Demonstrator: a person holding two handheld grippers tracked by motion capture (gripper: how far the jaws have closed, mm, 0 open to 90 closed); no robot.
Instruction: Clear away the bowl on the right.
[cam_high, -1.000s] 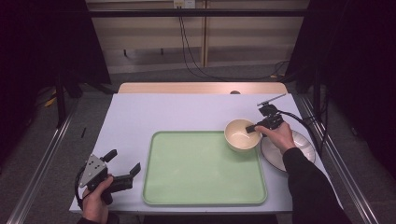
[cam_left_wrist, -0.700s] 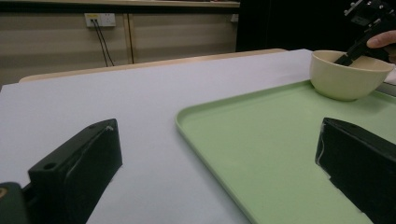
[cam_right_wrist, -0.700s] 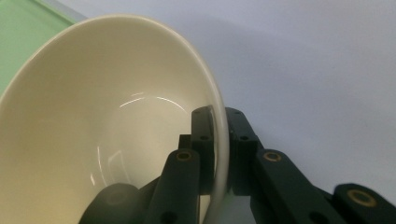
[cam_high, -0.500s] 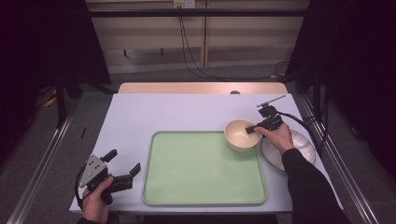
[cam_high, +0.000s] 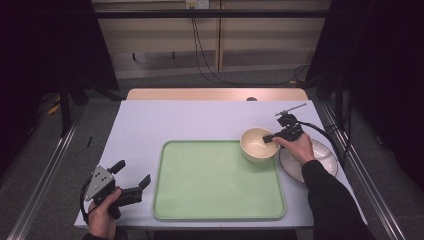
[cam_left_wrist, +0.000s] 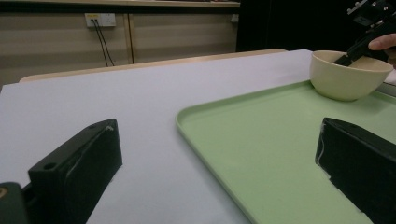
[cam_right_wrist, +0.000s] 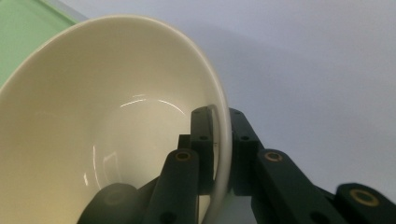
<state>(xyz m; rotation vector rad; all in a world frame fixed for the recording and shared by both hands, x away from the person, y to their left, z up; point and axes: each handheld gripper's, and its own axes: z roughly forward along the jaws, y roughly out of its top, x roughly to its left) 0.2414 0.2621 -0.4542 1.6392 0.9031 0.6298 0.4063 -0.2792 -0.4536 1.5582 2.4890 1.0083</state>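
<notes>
A cream bowl (cam_high: 258, 145) stands at the far right corner of the green tray (cam_high: 215, 180). My right gripper (cam_high: 270, 137) is shut on the bowl's right rim, one jaw inside and one outside; the right gripper view shows the rim (cam_right_wrist: 219, 140) pinched between the jaws. The bowl (cam_left_wrist: 348, 74) also appears far right in the left gripper view. My left gripper (cam_high: 131, 177) rests open at the table's front left, its jaws wide apart and holding nothing, beside the tray's left edge (cam_left_wrist: 205, 149).
A white plate (cam_high: 324, 159) lies on the table right of the tray, under the right hand. The white table top (cam_high: 190, 122) stretches behind the tray. Cables hang down the wall beyond the table's far edge.
The bowl and right gripper have shifted very slightly; otherwise nothing visibly moved. The left gripper stays still.
</notes>
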